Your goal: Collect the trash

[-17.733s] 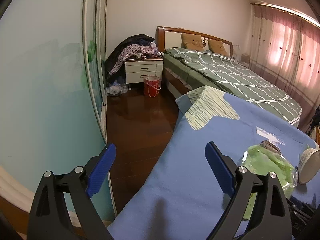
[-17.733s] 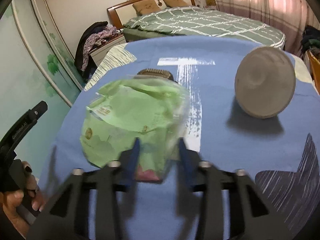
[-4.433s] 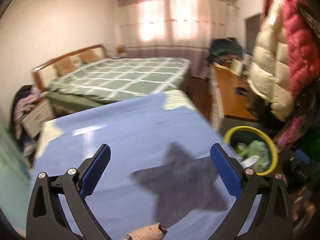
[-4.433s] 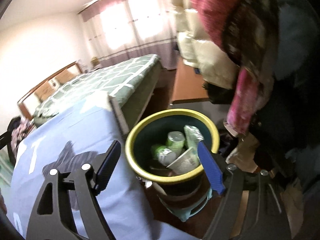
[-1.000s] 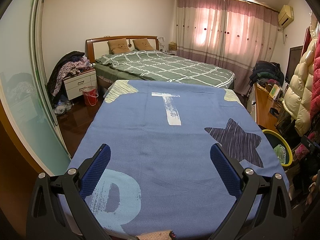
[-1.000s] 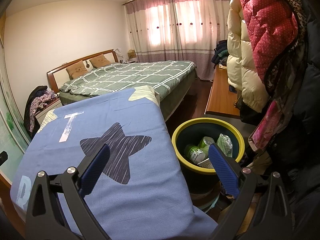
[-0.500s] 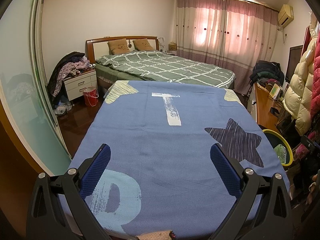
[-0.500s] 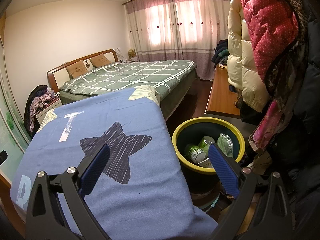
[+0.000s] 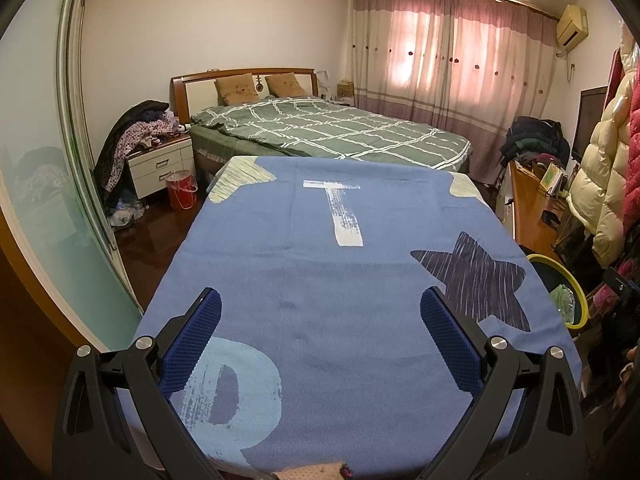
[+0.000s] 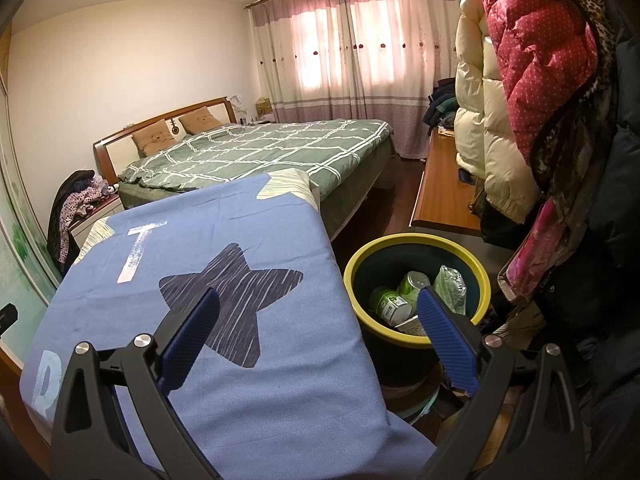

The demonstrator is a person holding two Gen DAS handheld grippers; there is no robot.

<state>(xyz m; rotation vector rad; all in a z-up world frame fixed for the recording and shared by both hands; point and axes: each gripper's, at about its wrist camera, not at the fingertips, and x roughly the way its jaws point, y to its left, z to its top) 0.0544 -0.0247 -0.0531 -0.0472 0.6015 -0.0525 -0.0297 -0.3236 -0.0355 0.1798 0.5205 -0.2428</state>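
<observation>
- Your left gripper (image 9: 320, 324) and right gripper (image 10: 318, 326) both gape wide, holding nothing.
- The trash (image 10: 404, 298) lies inside the yellow-rimmed bin (image 10: 478, 268), at 1 o'clock of your right gripper, beside the blue cloth (image 10: 224, 320), so drops are short.

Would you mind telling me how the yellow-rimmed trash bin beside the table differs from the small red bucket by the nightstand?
The yellow-rimmed trash bin is dark with a yellow rim, while the red bucket is red and partly see-through. The trash bin stands close, at the edge of the blue tablecloth; the bucket sits far off beside the nightstand. Green cans and wrappers show inside the bin; the bucket's contents cannot be seen. Both stand upright and open-topped.
</observation>
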